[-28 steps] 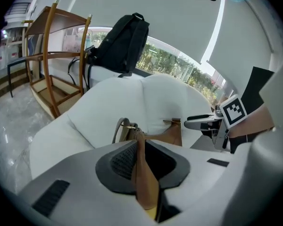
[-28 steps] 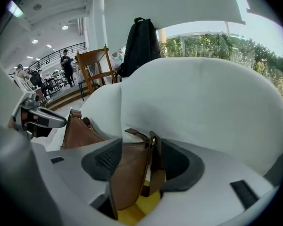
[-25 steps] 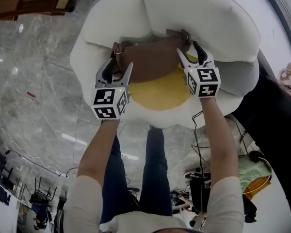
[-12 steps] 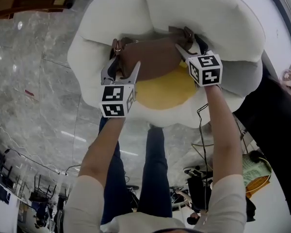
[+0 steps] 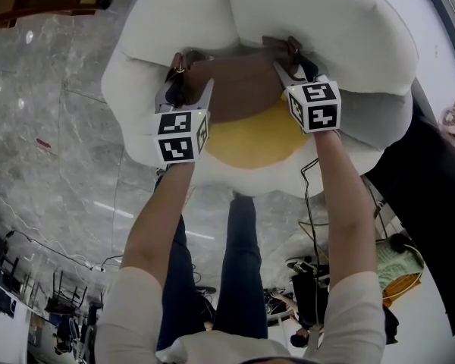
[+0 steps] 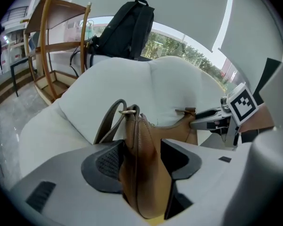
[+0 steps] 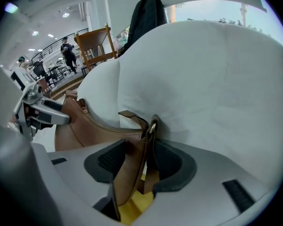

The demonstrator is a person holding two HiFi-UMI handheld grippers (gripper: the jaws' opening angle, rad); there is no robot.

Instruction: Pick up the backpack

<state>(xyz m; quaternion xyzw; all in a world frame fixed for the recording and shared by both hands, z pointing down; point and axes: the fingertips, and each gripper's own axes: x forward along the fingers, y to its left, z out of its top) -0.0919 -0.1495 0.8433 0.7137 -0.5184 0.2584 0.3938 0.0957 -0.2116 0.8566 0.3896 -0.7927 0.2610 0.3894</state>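
A brown leather bag [image 5: 239, 89] lies on a white cushioned seat [image 5: 326, 29], above its yellow middle [image 5: 250, 139]. My left gripper [image 5: 183, 91] straddles the bag's strap-ring end, jaws wide. In the left gripper view that end [image 6: 140, 140] stands between the pads of the left gripper [image 6: 142, 160], unsqueezed. My right gripper [image 5: 294, 65] is over the bag's other end. In the right gripper view the right gripper's [image 7: 139, 161] jaws are closing around the leather and strap [image 7: 80, 126], with a gap still at one pad. A black backpack [image 6: 127, 29] stands behind the seat.
The black backpack [image 7: 146, 13] leans behind the seat's back, beside a wooden rack [image 6: 56, 46]. Marble floor [image 5: 53, 127] spreads to the left. Cables and bags [image 5: 398, 268] lie on the floor at the lower right. People stand far off [image 7: 68, 51].
Both grippers have sunk onto the bag's two ends, moving up the head view. The left jaws now stand astride the strap-ring end; the right jaws sit deeper over the other end.
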